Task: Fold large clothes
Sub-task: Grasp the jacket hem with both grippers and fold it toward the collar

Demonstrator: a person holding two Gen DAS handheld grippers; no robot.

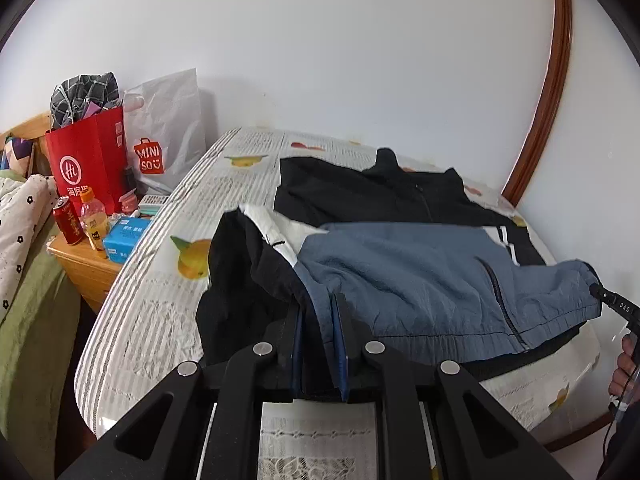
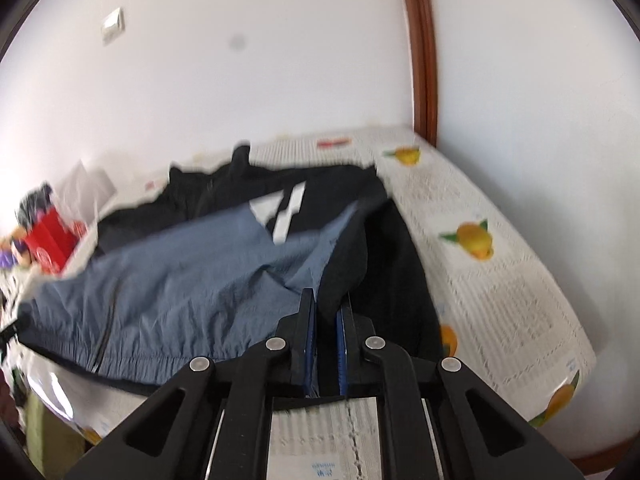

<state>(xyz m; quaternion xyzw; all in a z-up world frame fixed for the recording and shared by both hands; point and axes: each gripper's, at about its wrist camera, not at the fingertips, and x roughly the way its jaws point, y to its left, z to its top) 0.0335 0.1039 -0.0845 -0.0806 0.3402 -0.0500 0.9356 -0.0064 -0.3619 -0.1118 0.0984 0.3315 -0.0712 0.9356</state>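
Note:
A large jacket (image 1: 420, 264), black on top and blue-grey below with white panels, lies on the bed with its front zip up. My left gripper (image 1: 320, 300) is shut on the jacket's near left hem, where blue and black cloth bunch between the fingers. My right gripper (image 2: 328, 300) is shut on the jacket (image 2: 180, 276) at its near right hem, with black cloth pinched between the blue pads. The right gripper's tip (image 1: 600, 294) also shows at the jacket's right corner in the left wrist view. The right wrist view is blurred.
The bed (image 1: 160, 320) has a white striped sheet with orange fruit prints (image 2: 474, 240). A wooden nightstand (image 1: 88, 268) at the left holds a red bag (image 1: 88, 164), a white Miniso bag (image 1: 164, 136), a can, a bottle and a tissue box. A wall and brown wooden frame (image 1: 552, 80) stand behind.

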